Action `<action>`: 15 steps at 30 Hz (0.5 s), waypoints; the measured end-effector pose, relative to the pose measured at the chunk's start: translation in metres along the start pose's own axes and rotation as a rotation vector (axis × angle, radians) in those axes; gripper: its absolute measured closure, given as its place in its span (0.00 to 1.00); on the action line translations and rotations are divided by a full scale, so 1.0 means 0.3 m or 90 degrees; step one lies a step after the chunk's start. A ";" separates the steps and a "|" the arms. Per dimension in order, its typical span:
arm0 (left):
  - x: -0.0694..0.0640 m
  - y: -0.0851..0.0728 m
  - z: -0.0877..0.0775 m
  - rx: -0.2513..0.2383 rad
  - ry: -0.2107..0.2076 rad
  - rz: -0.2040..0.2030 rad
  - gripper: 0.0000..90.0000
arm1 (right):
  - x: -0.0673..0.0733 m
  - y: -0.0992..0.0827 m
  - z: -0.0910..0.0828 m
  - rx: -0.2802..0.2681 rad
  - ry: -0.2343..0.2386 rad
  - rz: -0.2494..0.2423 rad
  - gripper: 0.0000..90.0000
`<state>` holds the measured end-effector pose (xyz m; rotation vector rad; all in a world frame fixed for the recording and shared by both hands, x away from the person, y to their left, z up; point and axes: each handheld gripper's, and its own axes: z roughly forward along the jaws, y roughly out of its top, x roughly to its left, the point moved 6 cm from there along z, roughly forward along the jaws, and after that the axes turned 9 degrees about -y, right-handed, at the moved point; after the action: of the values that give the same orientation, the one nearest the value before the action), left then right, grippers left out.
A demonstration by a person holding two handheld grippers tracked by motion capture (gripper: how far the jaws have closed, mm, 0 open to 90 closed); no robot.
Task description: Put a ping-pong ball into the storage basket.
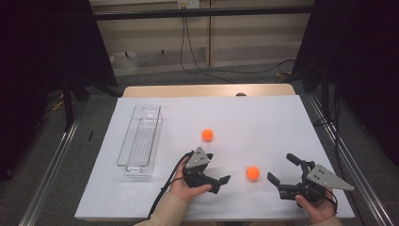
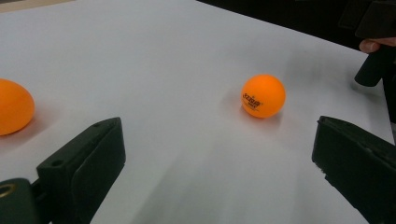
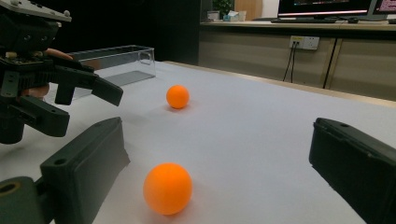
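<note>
Fingers on both grippers stand apart and hold nothing. Between the left gripper (image 1: 225, 180) and the right gripper (image 1: 281, 173), low and right of centre in the high view, a small orange plastic ball (image 1: 252, 173) lies on the white bench (image 1: 263, 117). A second orange ball (image 1: 207, 135) sits near mid-frame, and a clear plastic rectangular tray (image 1: 140, 140) lies at centre left. I judge this the approach before a grasp. Next, one gripper needs to ease forward until its fingers flank the nearer ball, then close gently so it doesn't roll off.
</note>
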<state>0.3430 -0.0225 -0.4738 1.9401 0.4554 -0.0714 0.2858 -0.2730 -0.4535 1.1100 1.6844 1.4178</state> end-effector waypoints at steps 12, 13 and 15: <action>-0.006 0.006 0.019 0.006 -0.007 0.003 0.03 | 0.000 0.000 0.000 0.000 0.000 0.000 0.03; -0.006 0.006 0.021 0.008 -0.006 0.005 0.03 | 0.000 0.000 0.000 0.000 0.000 0.000 0.03; -0.006 0.007 0.024 0.009 -0.007 0.004 0.03 | 0.000 0.000 0.000 0.000 0.000 0.000 0.03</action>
<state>0.3431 -0.0302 -0.4745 1.9540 0.4425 -0.0812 0.2858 -0.2730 -0.4535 1.1090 1.6848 1.4180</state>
